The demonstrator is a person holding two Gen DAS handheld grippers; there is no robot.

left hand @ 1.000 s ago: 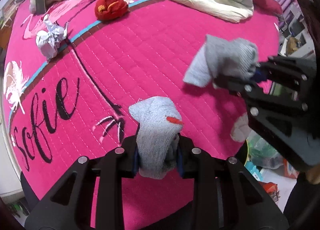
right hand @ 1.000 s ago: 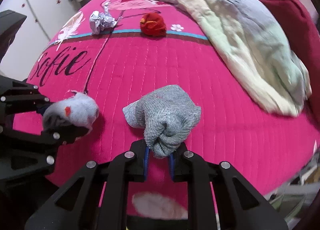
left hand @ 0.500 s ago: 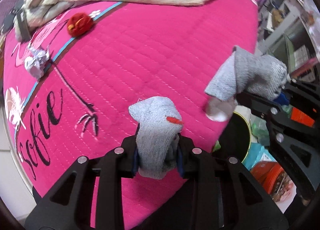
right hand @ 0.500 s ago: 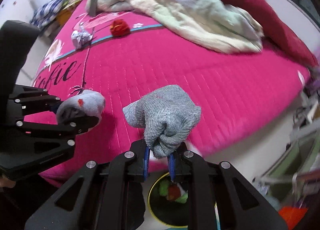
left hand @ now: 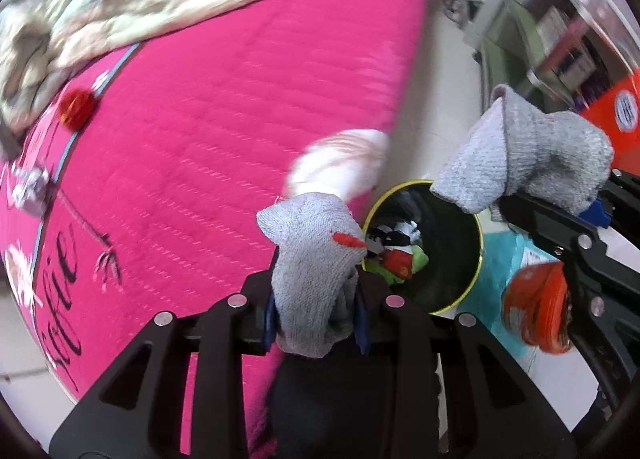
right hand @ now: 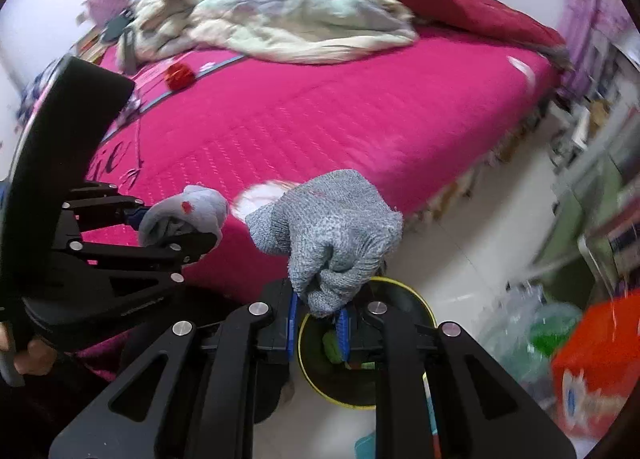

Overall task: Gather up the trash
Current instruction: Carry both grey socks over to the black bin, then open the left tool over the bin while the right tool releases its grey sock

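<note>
Risk of a missed drop is the main concern at this moment.

Left wrist view: the left gripper [left hand: 316, 323] has its jaws clamped on a grey sock with a red mark [left hand: 312, 259], held in the air at the edge of the pink bedspread [left hand: 224, 107]. The black bin with a yellow rim [left hand: 478, 255] stands on the floor just beside the bed, below and slightly to the right of this sock. The bin already contains green, red and white items. The second grey sock [left hand: 532, 163] hangs over the far rim, gripped by the right gripper [left hand: 596, 207]. If the left jaws release here, the sock probably lands on the near rim or between bin and bed, because it does not yet appear centred over the opening. Two items stay on the bed, well apart from the bin: a red ball [left hand: 78, 107] and a crumpled foil wad [left hand: 30, 187].

Right wrist view: the right gripper [right hand: 318, 319] has its jaws closed on the second grey sock [right hand: 332, 231], with the bin [right hand: 424, 309] directly beneath the fingertips. A release here looks likely to fall inside. The knit fabric may snag on the blue pads [right hand: 293, 323] and cling after opening. The left gripper [right hand: 176, 235] sits near on the left; simultaneous movement toward the opening risks a collision between the two tools. The image is blurred, so exact alignment cannot be confirmed.
</note>
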